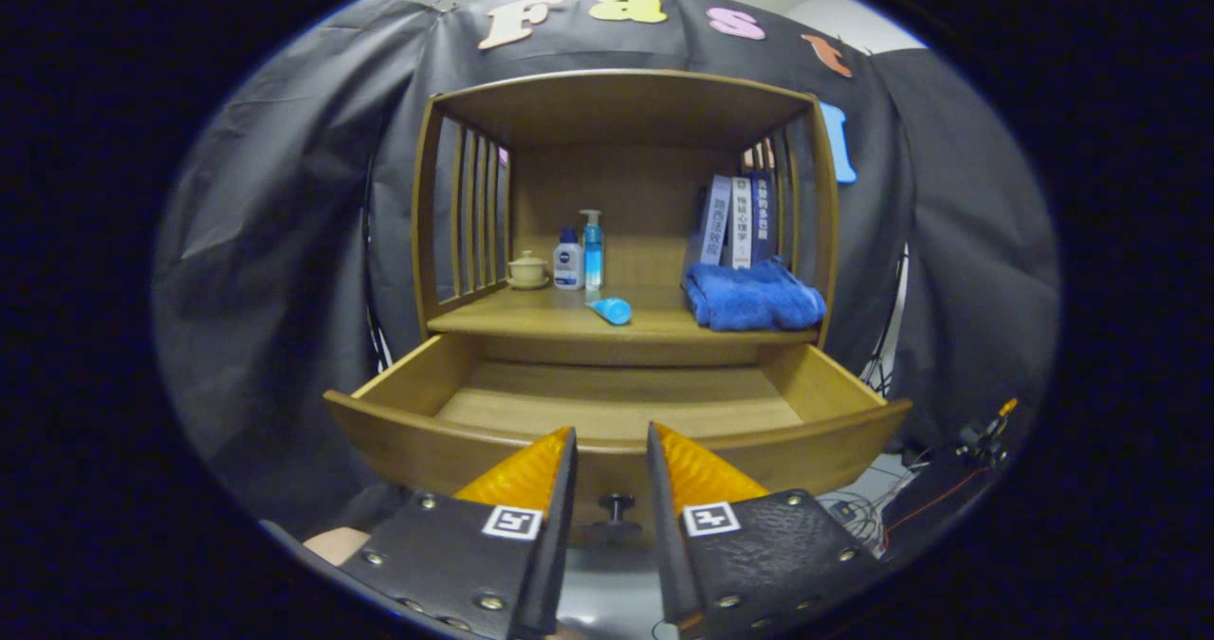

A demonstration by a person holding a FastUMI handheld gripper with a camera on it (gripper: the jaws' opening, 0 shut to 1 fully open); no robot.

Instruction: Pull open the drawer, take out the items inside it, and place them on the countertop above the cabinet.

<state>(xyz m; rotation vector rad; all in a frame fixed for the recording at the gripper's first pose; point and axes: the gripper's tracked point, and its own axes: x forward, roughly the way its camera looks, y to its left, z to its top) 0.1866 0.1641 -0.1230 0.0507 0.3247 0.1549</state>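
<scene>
Presently, your gripper (612,450) stands spread and empty, its fingers flanking the knob (616,505). Drawer (616,408): pale wood, pulled open just ahead, inner floor bare. Counter (531,318) beyond: blue tube (610,310) lying flat, folded blue towel (754,297).

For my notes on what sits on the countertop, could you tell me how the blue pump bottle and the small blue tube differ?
The blue pump bottle stands upright near the cabinet's back wall, while the small blue tube lies on its side nearer the shelf's front edge. The pump bottle is taller and topped with a white pump; the tube is shorter and stubby. Both are blue and rest on the countertop above the open drawer. The gripper is open, empty, before the drawer front.
</scene>
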